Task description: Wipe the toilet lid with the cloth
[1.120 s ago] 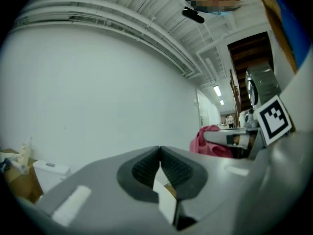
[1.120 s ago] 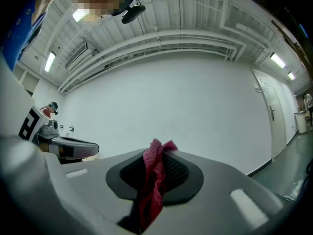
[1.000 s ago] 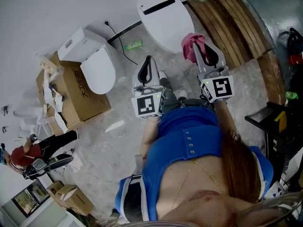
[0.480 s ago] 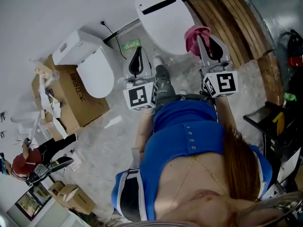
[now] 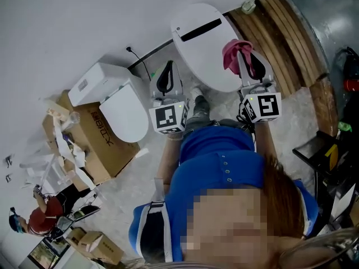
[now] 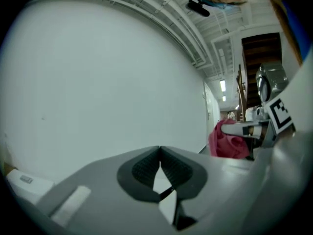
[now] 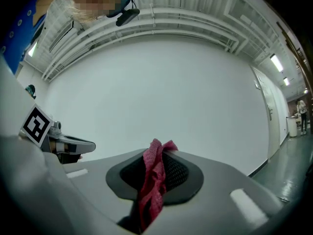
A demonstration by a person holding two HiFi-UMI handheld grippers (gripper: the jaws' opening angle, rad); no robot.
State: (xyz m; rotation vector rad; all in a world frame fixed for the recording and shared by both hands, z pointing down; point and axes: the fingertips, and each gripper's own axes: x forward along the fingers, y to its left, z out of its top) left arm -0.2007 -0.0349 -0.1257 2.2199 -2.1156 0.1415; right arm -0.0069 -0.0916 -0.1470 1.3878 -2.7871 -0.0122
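Change over the last second: the view has closed in on the toilet, and the toilet lid (image 5: 202, 43) sits lower and nearer than it did. The right gripper (image 5: 247, 60) was short of the lid's near-right edge; it now overlaps the right rim. It is clamped on the pink cloth (image 5: 234, 52), and in the right gripper view the cloth (image 7: 152, 180) is pinched between the pads, with a tuft above the tips and the rest hanging below. That view shows only bare wall beyond the jaws and no lid, so I can't confirm that cloth and lid are touching; in the head view they only overlap. The left gripper (image 5: 167, 77) has moved up too, from well short of the lid to just beside its left edge. Its jaws are closed tip to tip with nothing between them (image 6: 160, 153). Read: the approach is about done and the wipe not yet started. The cloth likely needs lowering flat onto the lid before any sweep, since the pinched bunch offers little wiping area. The second toilet (image 5: 120, 102) and the cardboard box (image 5: 95, 136) on the left are well clear.
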